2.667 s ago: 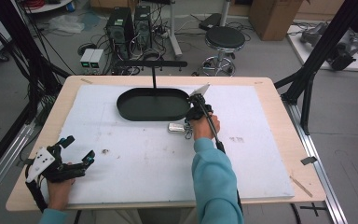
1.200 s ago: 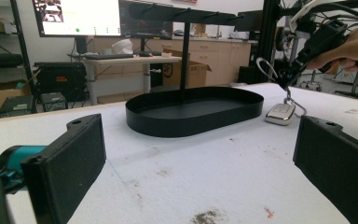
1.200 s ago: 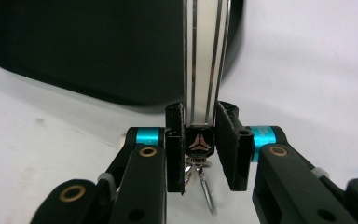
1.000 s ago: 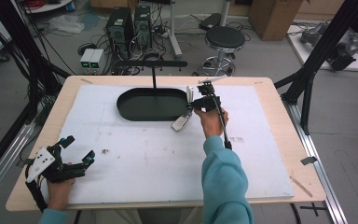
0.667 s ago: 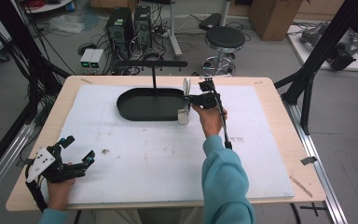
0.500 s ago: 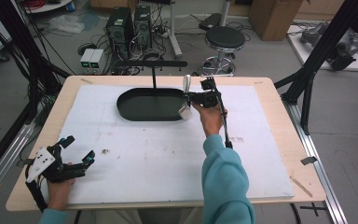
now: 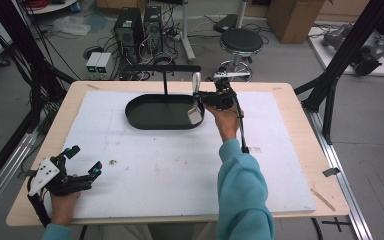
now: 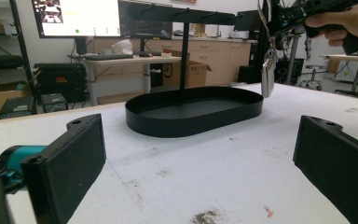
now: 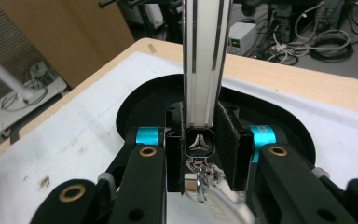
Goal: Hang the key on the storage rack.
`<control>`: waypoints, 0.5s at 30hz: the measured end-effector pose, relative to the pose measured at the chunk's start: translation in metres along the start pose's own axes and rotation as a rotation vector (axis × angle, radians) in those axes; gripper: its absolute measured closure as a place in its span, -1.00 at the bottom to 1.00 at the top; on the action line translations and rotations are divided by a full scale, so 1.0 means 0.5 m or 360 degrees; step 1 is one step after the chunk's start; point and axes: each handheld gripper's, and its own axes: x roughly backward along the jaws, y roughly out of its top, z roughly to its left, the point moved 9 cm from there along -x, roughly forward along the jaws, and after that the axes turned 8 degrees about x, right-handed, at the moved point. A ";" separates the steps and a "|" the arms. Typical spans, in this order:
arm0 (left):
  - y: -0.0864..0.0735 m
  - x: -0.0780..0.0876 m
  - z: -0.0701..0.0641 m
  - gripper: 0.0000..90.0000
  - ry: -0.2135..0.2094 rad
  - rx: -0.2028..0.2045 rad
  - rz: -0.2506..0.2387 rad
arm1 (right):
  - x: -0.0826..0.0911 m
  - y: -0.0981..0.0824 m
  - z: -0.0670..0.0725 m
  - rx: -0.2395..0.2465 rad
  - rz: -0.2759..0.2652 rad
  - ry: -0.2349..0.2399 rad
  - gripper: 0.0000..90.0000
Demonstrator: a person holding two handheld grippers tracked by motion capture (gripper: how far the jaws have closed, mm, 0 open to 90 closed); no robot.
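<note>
While the left gripper [image 7: 82, 172] rests near the table's [image 7: 290, 125] near left corner with its jaws spread wide and nothing between them, the high view shows the right gripper [image 7: 206, 98] raised over the right end of the black oval tray [image 7: 145, 112], which sits toward the far edge. A watch [image 7: 195, 102] hangs from its jaws (white strap up, silvery case down) just at the tray's right rim, beneath the black hanging bar [image 7: 160, 67].

From the left gripper view, the watch [image 8: 267, 74] dangles beside the tray [image 8: 191, 119], above the white mat.

Along the right gripper view, the jaws are clamped on the watch strap [image 9: 204, 60] at its clasp, the tray [image 9: 289, 126] lying below.
</note>
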 end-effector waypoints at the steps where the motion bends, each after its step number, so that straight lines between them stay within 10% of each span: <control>1: 0.000 0.000 0.000 -0.94 0.0000 -0.0001 0.0000 | -0.001 0.005 -0.001 0.0020 0.0005 0.0009 0.65; 15: 0.000 0.000 0.000 -0.94 0.0000 -0.0005 0.0002 | -0.018 0.044 -0.011 0.0150 -0.0018 0.0165 0.65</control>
